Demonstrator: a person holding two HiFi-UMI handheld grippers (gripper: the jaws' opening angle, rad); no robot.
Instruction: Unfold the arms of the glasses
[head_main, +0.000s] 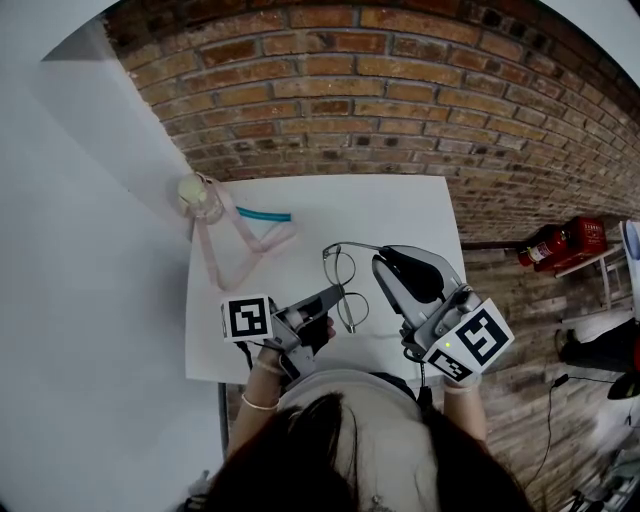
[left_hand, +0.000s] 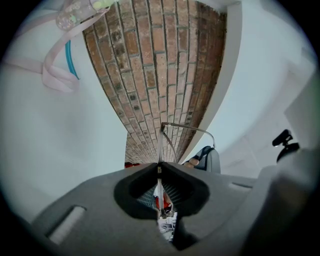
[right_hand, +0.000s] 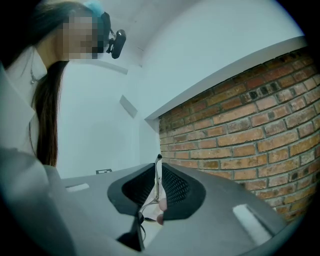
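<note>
Glasses: a thin wire-rimmed pair (head_main: 343, 287) held at the centre of the head view over the white surface (head_main: 400, 215), between the two grippers.
Left gripper: it (head_main: 338, 293) comes in from lower left of the head view; in its own view the jaws (left_hand: 159, 167) are pressed together on a thin metal part of the frame, and the rest of the glasses (left_hand: 187, 129) stands beyond them against the brick.
Right gripper: it (head_main: 380, 262) sits just right of the lenses; its own view shows the jaws (right_hand: 158, 167) clamped on a slim metal arm of the glasses (right_hand: 158, 165), whose dark tip pokes out past them.
Arm: one runs from the top of the frame across to the right gripper.
Upper left of the surface: a small clear bottle (head_main: 198, 195) with a pink strap (head_main: 235, 250) looped toward the middle, and a teal strip (head_main: 263, 214) beside it, all well apart from the glasses.
Backdrop: a brick wall (head_main: 350, 90) along the top of the frame; a red fire extinguisher (head_main: 560, 243) at far right.
</note>
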